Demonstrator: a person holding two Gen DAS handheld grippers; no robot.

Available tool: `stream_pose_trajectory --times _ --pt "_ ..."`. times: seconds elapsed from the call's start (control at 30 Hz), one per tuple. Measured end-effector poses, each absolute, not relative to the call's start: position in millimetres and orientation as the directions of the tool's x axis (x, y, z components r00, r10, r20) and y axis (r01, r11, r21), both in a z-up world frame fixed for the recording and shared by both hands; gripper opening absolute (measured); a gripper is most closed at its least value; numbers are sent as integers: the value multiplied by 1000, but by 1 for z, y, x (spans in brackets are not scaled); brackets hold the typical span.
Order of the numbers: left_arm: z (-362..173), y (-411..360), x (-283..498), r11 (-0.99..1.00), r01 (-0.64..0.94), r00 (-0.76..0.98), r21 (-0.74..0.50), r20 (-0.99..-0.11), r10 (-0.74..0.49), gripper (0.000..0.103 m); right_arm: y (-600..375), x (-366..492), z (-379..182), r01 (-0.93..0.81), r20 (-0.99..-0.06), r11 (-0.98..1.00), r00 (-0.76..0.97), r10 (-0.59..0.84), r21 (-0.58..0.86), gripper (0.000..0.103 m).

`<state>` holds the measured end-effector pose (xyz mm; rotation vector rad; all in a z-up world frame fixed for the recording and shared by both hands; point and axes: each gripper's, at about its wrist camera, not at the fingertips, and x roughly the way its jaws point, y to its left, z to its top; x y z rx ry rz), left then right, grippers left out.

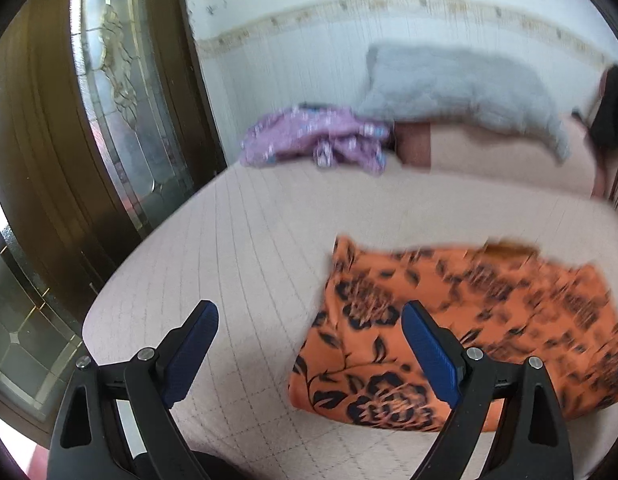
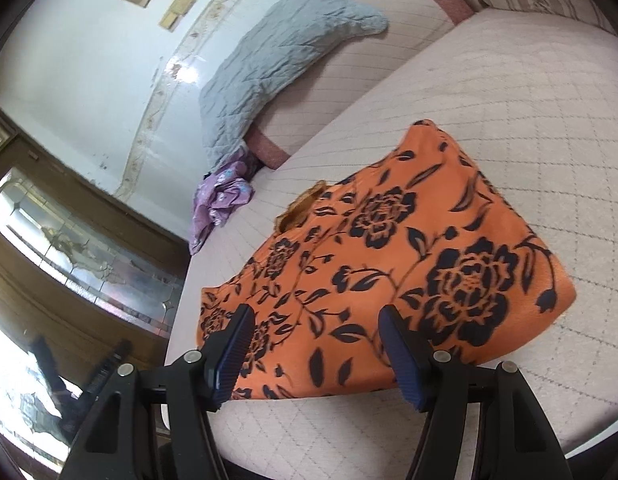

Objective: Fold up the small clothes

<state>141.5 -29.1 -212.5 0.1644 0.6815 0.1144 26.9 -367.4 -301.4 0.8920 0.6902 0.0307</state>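
- On the pale quilted bed cover point(image 2: 489, 112) sits the orange fleece garment with the dark navy rose print point(image 2: 389, 264), lying mostly flat near the front edge of the bed. It looks like it's already been doubled over at least once, since the outline is a neat-ish block and a bit of ruffled trim pokes out at the far edge. That's my read, not something I can prove.
- Left gripper point(image 1: 309, 344) hangs above the bare cover just beside the orange garment's left edge, jaws spread wide, nothing between them. One blue ribbed pad point(image 1: 427, 354) overlaps the cloth in the view, but I can't tell if it touches.
- Right gripper point(image 2: 313, 354) hovers over the near edge of the same garment, also wide apart and empty. Seems lined up for pinching that near hem, which would make sense for another fold away from the person.
- Further back, a crumpled lilac patterned garment point(image 1: 313, 140) waits near the bed's far corner, probably next in the queue and parked out of the way.
- Behind it a grey quilted blanket point(image 2: 285, 64) slumps against the white wall point(image 2: 89, 60).
- Left wrist view is motion-blurred, so fine detail there is iffy.
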Motion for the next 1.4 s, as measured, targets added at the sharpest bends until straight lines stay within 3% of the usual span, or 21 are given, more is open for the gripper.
stream_pose_trajectory --times 0.17,0.27,0.33,0.6,0.73,0.93,1.17,1.4 --pt "-276 -26 171 969 -24 659 245 -725 200 93 -381 26 -315 305 -561 612 778 281 730 68" --pt "-316 -22 184 961 1 596 276 -772 221 95 -390 33 -333 384 -626 599 734 263 702 67" --pt "-312 -14 180 976 -13 613 217 -769 179 96 -397 34 -346 423 -641 568 723 258 706 67" --pt "-291 -6 168 981 -13 690 195 -708 150 96 -423 -12 -333 382 -498 405 835 233 830 69" --pt "-282 -7 175 981 5 699 196 -702 137 96 -431 -38 -335 446 -524 346 834 174 825 70" --pt "-271 -17 203 960 88 710 266 -693 127 96 -419 -40 -352 492 -559 303 805 197 816 70" --pt "-289 -13 213 973 161 640 164 -768 23 96 -421 -4 -375 510 -565 291 812 147 810 70" --pt "-292 -5 227 983 150 622 102 -783 -13 96 -422 24 -372 484 -547 373 834 76 791 70"
